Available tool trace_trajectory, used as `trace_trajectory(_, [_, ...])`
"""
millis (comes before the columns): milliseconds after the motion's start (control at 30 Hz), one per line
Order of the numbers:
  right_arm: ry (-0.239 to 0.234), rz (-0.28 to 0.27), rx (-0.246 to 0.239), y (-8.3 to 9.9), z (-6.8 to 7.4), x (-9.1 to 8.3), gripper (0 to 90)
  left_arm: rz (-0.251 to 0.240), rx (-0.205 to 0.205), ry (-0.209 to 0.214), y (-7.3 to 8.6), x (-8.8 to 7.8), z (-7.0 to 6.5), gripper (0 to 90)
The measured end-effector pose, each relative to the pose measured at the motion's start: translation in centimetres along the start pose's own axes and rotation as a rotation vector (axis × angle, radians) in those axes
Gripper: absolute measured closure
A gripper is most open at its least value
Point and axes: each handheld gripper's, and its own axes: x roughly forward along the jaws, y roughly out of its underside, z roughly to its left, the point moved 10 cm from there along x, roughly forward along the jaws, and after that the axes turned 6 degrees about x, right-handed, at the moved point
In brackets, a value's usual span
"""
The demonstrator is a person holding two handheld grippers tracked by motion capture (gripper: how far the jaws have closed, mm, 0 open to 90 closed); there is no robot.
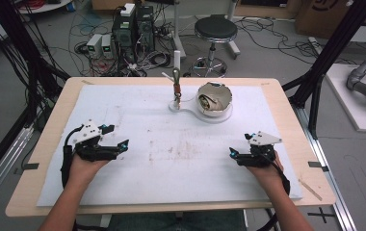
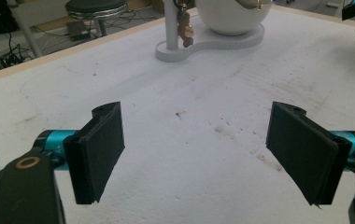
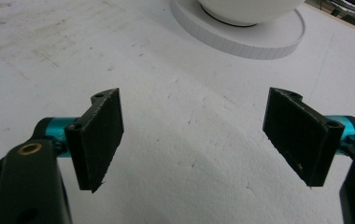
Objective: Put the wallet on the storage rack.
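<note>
A white bowl (image 1: pixel 214 98) sits on a flat white base (image 1: pixel 187 109) at the back middle of the table, with something pale and gold inside it that I cannot make out. A white post (image 1: pixel 176 65) rises from the base's left end, and a small brass piece (image 1: pixel 176 89) hangs from it. My left gripper (image 1: pixel 116 136) rests near the left front, open and empty. My right gripper (image 1: pixel 240 145) rests near the right front, also open and empty. In the left gripper view, the jaws (image 2: pixel 199 154) stand wide apart, facing the post (image 2: pixel 170 23), brass piece (image 2: pixel 185 29) and bowl (image 2: pixel 229 16). The right gripper view's jaws (image 3: pixel 194 140) face the bowl (image 3: pixel 250 9) and base (image 3: pixel 241 39).
A stained white foam sheet (image 1: pixel 171 154) covers the wooden table (image 1: pixel 41 144). Beyond the far edge stand a round stool (image 1: pixel 215 30) and computer towers (image 1: pixel 134 29) among floor cables. Black frame posts (image 1: pixel 316 72) flank the table.
</note>
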Motion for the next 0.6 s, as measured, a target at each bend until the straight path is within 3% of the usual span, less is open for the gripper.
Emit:
trace_trajectory(333, [0.0, 0.005, -0.012, -0.2, 0.3, 0.2, 20.8, -0.008, -0.03, -0.028, 0.4, -0.7, 1.1, 19.3])
trace_trajectory(600, [0.005, 0.003, -0.006, -0.2, 0.3, 0.1, 20.8, -0.001, -0.029, -0.021, 0.6, -0.4, 0.9, 19.3])
